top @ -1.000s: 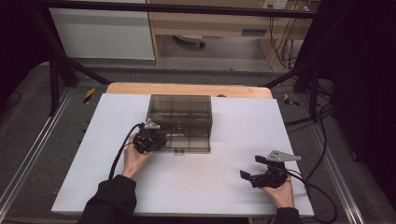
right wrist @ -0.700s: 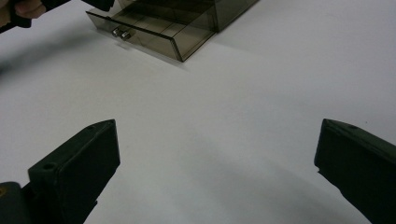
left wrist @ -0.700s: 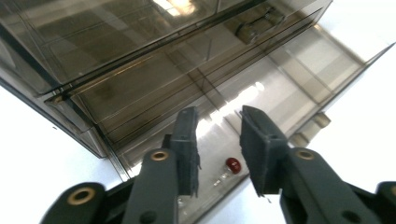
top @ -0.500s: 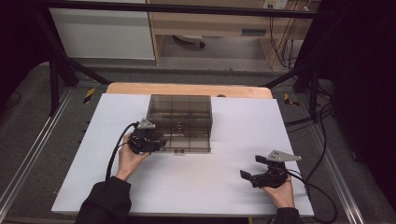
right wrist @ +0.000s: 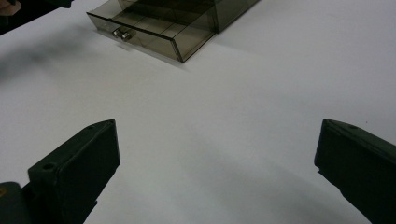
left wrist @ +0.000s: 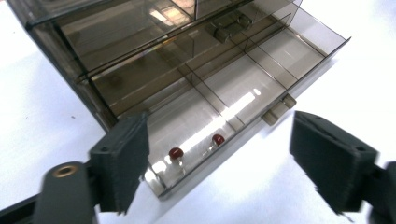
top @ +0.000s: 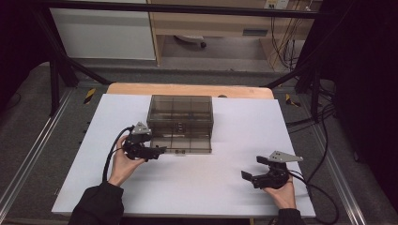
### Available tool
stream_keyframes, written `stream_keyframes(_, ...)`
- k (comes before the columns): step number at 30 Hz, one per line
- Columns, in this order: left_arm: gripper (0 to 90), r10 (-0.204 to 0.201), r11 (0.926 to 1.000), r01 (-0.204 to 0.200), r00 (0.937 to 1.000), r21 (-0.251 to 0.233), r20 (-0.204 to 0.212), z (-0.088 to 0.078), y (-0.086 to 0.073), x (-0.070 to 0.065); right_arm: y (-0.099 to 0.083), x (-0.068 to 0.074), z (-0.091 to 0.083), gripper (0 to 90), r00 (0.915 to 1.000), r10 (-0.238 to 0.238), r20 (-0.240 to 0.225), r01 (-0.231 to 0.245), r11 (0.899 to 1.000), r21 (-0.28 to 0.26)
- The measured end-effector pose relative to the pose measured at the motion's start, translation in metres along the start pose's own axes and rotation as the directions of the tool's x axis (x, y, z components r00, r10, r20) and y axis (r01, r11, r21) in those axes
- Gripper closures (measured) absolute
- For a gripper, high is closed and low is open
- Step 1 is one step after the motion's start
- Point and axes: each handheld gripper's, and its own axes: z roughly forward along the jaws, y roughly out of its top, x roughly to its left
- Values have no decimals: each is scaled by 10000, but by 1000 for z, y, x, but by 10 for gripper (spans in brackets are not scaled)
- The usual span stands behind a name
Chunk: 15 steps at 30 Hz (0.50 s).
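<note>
Hovering at centre-left of the high view, the left gripper (top: pixel 159 151) has just been opening, nothing between its jaws, beside the smoky drawer box's (top: pixel 180 117) pulled-out drawer (left wrist: pixel 224 116); the right gripper (top: pixel 251 171) gapes empty at lower right.

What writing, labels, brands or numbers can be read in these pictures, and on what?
None can be read.
Smoked plastic drawer box and its open drawer: no lettering visible.
Both tools, left and right: no markings visible.
White table top: blank.
</note>
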Motion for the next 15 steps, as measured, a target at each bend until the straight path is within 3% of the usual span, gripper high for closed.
stream_keyframes(3, 118, 20, 10000, -20, 10000, 17, -78, -4, -4, 1, 0, 0, 0, 5, 10000, 20, 6, -20, 10000, -19)
stream_keyframes(15, 65, 198, 9998, -199, 9996, -86, -183, -19, -28, 4, 0, 0, 0, 5, 10000, 17, 3, -17, 10000, 15)
